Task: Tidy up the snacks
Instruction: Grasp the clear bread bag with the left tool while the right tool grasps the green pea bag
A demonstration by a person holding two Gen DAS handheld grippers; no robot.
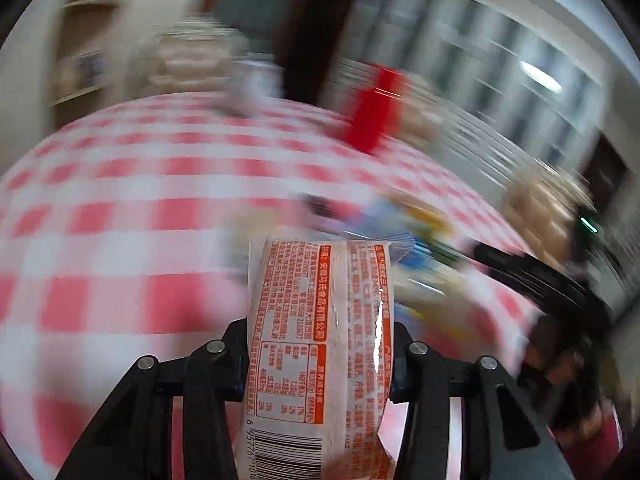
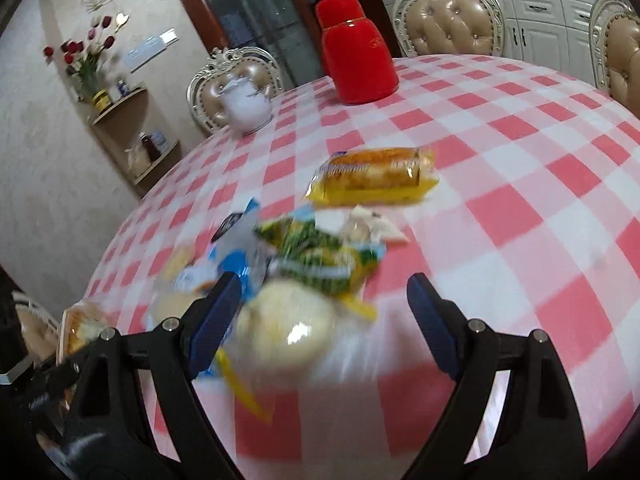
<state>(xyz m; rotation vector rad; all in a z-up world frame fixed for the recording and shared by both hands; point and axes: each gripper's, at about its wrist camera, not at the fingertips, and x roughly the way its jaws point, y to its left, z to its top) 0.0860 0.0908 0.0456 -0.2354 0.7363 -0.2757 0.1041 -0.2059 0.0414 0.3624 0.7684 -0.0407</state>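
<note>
Pink-checked tablecloth (image 2: 500,168), red flask (image 2: 356,52), tufted chairs (image 2: 452,20), scattered snack packets (image 2: 372,178)

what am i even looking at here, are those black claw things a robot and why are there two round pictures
No robot: a person holds a two-finger gripper in each hand, and each carries a fisheye camera looking along its fingers, hence two round pictures. The left gripper is clamped on an orange-printed snack packet; that view is blurred. The right gripper stands open over a heap of wrapped snacks on the red-and-white checked tablecloth, holding nothing. Farther back lie a yellow-wrapped bread roll, a red thermos and a white teapot.
</note>
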